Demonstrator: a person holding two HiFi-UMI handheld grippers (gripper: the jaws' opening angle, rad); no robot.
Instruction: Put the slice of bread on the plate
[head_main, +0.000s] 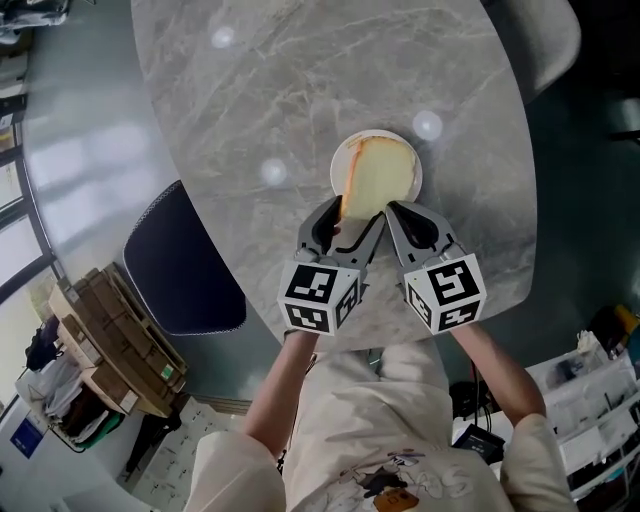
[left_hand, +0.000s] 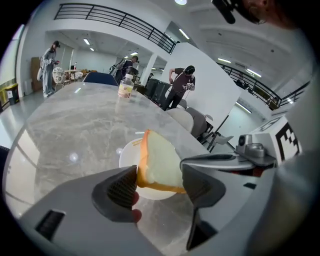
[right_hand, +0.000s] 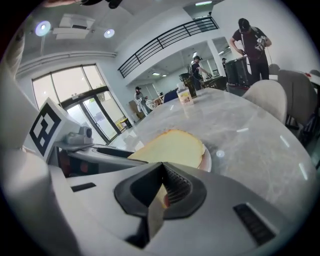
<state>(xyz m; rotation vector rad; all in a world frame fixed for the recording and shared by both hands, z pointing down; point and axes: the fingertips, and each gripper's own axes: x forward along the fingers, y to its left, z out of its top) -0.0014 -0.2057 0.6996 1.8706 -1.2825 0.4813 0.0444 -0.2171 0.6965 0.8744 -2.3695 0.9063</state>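
**Head view:** your slice of bread (head_main: 378, 180) is over the plate (head_main: 414, 150), which sits on the grey marbled surface (head_main: 250, 90). Its far part lies within the rim. The near end reaches out toward you, and one long side looks lifted, with the crust showing. Your left tongs (head_main: 350, 225) and right tongs (head_main: 398, 215) both meet at that near end. I'd judge the carrying done and the release not yet finished. The only print here is the black-and-white squares on the marker cubes (head_main: 320, 295), which carry no letters, and a drawing on your shirt that is too small to read.

**Left gripper view:** your left tongs stand wide apart. The slice's near edge sits between the pads, tilted up on its crust above the plate, and I see no squeeze on it. There is a faint brownish mark on the plate's rim and a label on a bottle (left_hand: 126, 87) far down the surface. Both are too small to read.

**Right gripper view:** your right tongs are closed. A pale sliver between the pads looks like the slice's near corner, pinched there. Beyond them the slice lies across the plate. What's left, as I judge it, is to open the right tongs so the slice settles flat, then draw both pairs back. Nothing legible shows here either
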